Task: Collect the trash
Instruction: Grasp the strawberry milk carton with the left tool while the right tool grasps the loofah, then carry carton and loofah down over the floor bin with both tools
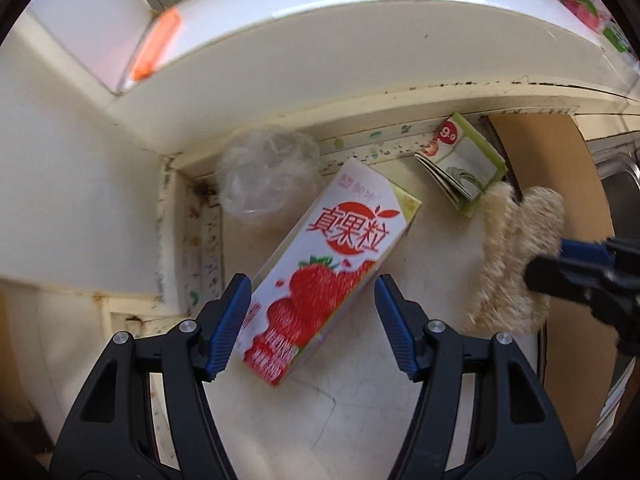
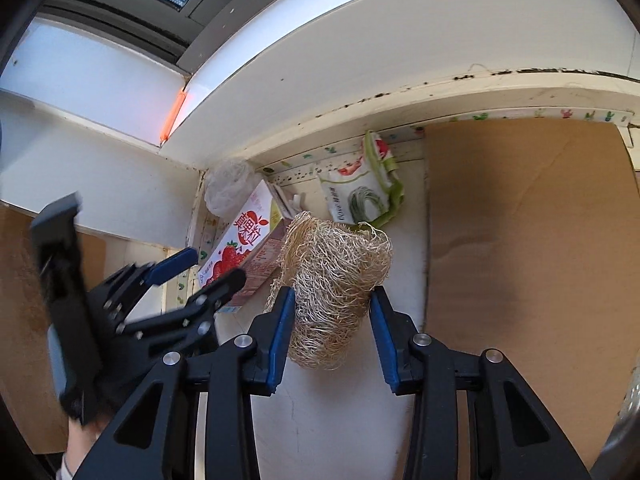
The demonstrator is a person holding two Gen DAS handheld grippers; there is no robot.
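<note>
Left wrist view: the left hand-held gripper [image 1: 312, 320] has its blue-padded fingers spread apart on either side of a white strawberry-printed drink carton [image 1: 320, 276], which lies on its side on the off-white table [image 1: 360, 412]; neither pad clearly touches it. Just beyond the carton's far corner, a crumpled clear plastic bag [image 1: 264, 172] sits in the corner against the wall. To the right, a green-and-white printed snack packet [image 1: 464, 160] leans near the stained wall strip, with a flat sheet of brown cardboard [image 1: 560, 184] beside it.

In the right wrist view, the right hand-held gripper [image 2: 330, 328] has its fingers apart around a tan fibrous loofah scrubber [image 2: 332, 280]; the left pad touches the fibres, and whether the right pad does cannot be told. The loofah stands between that gripper and the snack packet, and close beside the carton's end. A white windowsill [image 2: 360, 60] overhangs the back edge.
</note>
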